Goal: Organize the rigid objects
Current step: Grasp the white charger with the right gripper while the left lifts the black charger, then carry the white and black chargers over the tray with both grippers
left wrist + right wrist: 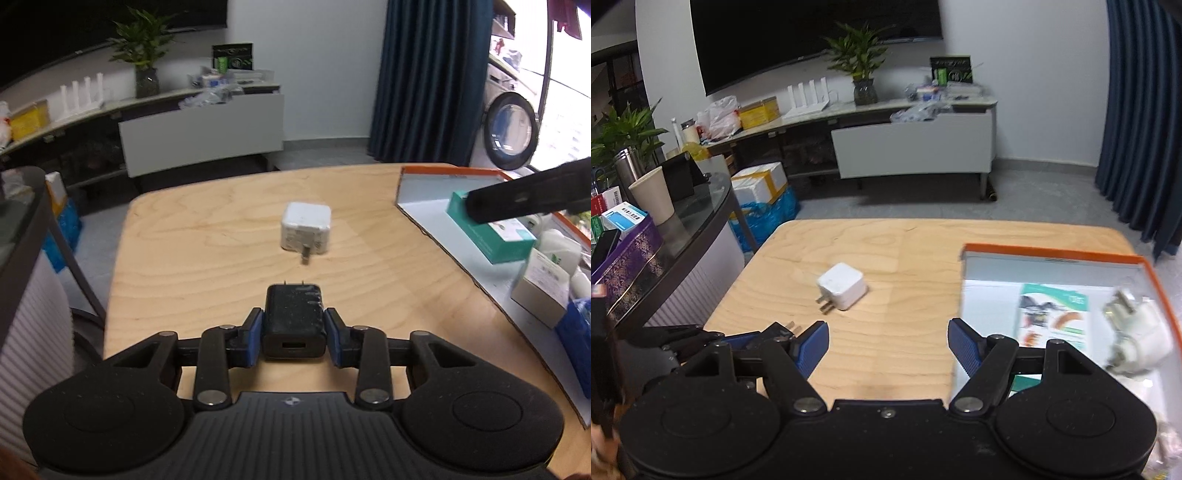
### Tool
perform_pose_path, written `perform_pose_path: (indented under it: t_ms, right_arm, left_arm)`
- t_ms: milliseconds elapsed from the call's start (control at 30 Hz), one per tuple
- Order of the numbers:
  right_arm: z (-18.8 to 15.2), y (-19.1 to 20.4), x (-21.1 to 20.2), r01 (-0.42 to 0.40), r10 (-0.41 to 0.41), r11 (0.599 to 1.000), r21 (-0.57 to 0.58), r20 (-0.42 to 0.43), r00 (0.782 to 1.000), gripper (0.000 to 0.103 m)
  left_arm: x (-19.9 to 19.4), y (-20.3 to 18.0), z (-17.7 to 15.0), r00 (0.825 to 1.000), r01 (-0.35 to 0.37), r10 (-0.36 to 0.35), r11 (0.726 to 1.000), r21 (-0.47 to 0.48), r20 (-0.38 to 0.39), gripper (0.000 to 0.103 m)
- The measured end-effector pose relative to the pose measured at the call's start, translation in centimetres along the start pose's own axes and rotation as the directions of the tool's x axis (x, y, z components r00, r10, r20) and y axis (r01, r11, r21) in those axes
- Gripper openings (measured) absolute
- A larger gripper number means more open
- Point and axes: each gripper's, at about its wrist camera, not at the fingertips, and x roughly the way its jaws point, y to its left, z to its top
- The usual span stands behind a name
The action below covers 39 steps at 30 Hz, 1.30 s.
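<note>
My left gripper (294,334) is shut on a black USB charger (294,319), prongs pointing forward, just above the wooden table (207,258). A white cube charger (306,227) lies on the table ahead of it, prongs toward me; it also shows in the right wrist view (842,285). My right gripper (888,347) is open and empty above the table, by the left edge of the orange-rimmed box lid (1052,254). The left gripper with the black charger (786,328) shows at its left. A white plug (1137,332) appears blurred over the lid.
The lid (417,184) on the table's right holds a teal box (491,232), a white carton (543,291) and other small items. A glass side table (690,214) with a paper cup (653,195) stands left. A TV cabinet (912,144) is behind.
</note>
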Motion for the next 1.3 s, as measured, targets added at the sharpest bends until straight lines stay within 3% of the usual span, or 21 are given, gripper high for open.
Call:
perform_pose_path:
  t_ms: [233,400,567,600,633,800,1000,1133,1300]
  right_arm:
    - [2.3,3.1,6.9,-0.039,0.041,0.998,0.041,-0.058,0.997,0.086]
    - [2.9,4.3,12.3,0.020,-0.012,0.997,0.071,-0.114,0.993,0.086]
    - [3.0,5.0,14.8,0.068,-0.061,0.996,0.056,-0.118,0.991,0.085]
    - [3.0,5.2,14.9,0.075,-0.070,0.996,0.042,-0.112,0.991,0.073]
    - [3.0,5.4,14.9,0.068,-0.065,0.997,0.026,-0.101,0.993,0.065]
    - [2.4,5.4,14.5,0.051,-0.052,0.999,-0.013,-0.087,0.995,0.064]
    - [1.6,5.5,12.8,0.021,-0.024,0.999,-0.037,-0.080,0.997,0.064]
    - [1.3,4.9,9.9,0.013,-0.015,0.999,-0.038,-0.045,0.999,0.064]
    - [0.4,3.5,4.4,-0.004,0.004,1.000,-0.028,0.000,1.000,0.064]
  left_arm:
    - [-1.0,2.0,1.1,0.992,-0.118,0.123,0.986,-0.121,0.033,0.035]
    - [-1.0,3.3,1.3,0.991,-0.115,0.124,0.979,-0.166,0.043,0.035]
    - [0.0,3.6,1.1,0.991,-0.127,0.132,0.975,-0.182,0.016,0.036]
    - [0.1,3.7,0.8,0.991,-0.127,0.131,0.973,-0.194,0.005,0.036]
    - [0.2,3.7,0.7,0.992,-0.126,0.128,0.972,-0.200,-0.002,0.036]
    - [0.8,4.0,0.2,0.989,-0.145,0.145,0.967,-0.207,-0.017,0.039]
    - [1.4,3.5,0.5,0.985,-0.173,0.174,0.967,-0.185,-0.010,0.036]
    - [0.8,3.3,0.7,0.983,-0.182,0.184,0.962,-0.202,-0.010,0.036]
    - [-3.0,1.5,2.2,0.977,-0.183,0.200,0.965,-0.190,0.072,0.036]
